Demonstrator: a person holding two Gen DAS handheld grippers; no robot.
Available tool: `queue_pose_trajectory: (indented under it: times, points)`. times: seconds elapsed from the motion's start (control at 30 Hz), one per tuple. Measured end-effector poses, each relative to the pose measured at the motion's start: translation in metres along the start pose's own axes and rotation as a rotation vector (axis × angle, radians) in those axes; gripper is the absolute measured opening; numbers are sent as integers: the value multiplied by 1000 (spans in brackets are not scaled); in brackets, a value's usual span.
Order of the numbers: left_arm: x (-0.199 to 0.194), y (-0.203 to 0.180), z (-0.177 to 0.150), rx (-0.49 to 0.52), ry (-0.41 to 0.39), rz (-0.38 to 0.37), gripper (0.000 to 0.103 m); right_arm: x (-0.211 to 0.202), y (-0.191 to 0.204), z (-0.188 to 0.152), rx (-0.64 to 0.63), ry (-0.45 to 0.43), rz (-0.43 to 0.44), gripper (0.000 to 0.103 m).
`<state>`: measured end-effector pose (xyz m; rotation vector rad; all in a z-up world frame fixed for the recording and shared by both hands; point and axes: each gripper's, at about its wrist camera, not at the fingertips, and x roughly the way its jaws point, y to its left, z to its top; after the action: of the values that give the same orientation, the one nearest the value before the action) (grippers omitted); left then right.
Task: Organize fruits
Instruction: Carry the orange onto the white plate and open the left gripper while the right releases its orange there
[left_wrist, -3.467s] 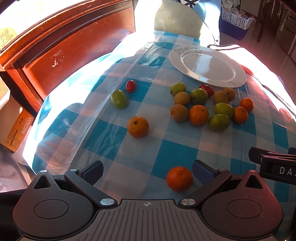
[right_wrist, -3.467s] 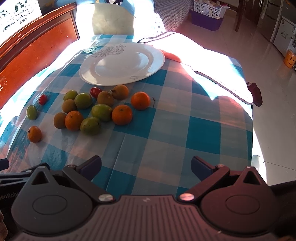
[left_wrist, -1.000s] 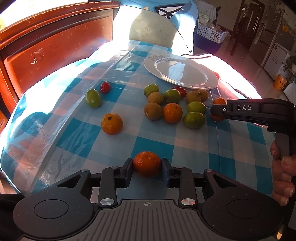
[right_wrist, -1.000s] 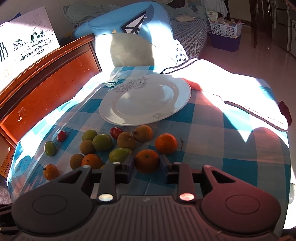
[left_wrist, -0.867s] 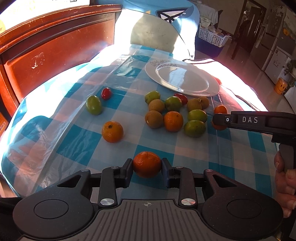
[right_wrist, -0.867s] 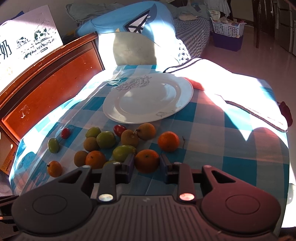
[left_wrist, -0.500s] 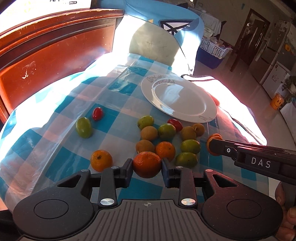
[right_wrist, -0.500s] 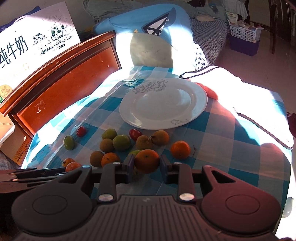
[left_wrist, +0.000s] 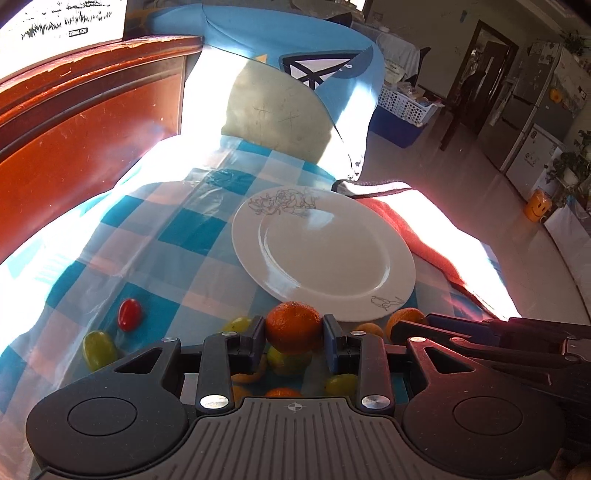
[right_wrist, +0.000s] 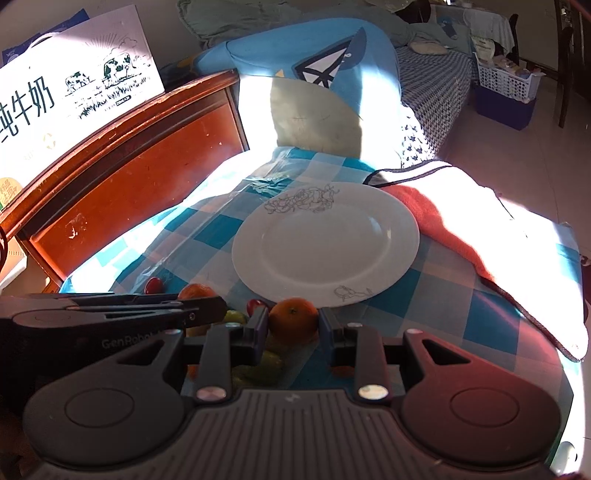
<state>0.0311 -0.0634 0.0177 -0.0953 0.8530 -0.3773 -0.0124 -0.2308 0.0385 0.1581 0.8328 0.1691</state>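
Left claw (left_wrist: 294, 328): holds one orange (left_wrist: 293, 326), just before the plate's (left_wrist: 400, 266) near rim.
Right claw (right_wrist: 293, 322): holds another orange (right_wrist: 293, 320), also just before the plate.
Other fruits (left_wrist: 99, 345): on the checked cloth (left_wrist: 177, 236), nearer than the plate.

Loose fruit (left_wrist: 129, 314) on tablecloth (left_wrist: 192, 236) before plate (left_wrist: 325, 254)

Harsh sunlight, blown-out glare patches, deep shadows, fisheye-warped edges

both wrist cameras are looking down along their fingers, close over the counter, sharing the white plate (left_wrist: 325, 254) (right_wrist: 325, 243).
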Motion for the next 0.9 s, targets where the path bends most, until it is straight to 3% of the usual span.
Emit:
queue_pose_trajectory:
  times: [0.4, 0.9]
  points:
    - [48, -3, 36, 34, 4, 7, 30, 34, -24, 26, 95, 7, -29, 30]
    - [86, 1, 54, 29, 37, 8, 30, 74, -40, 41, 145, 30, -70, 30]
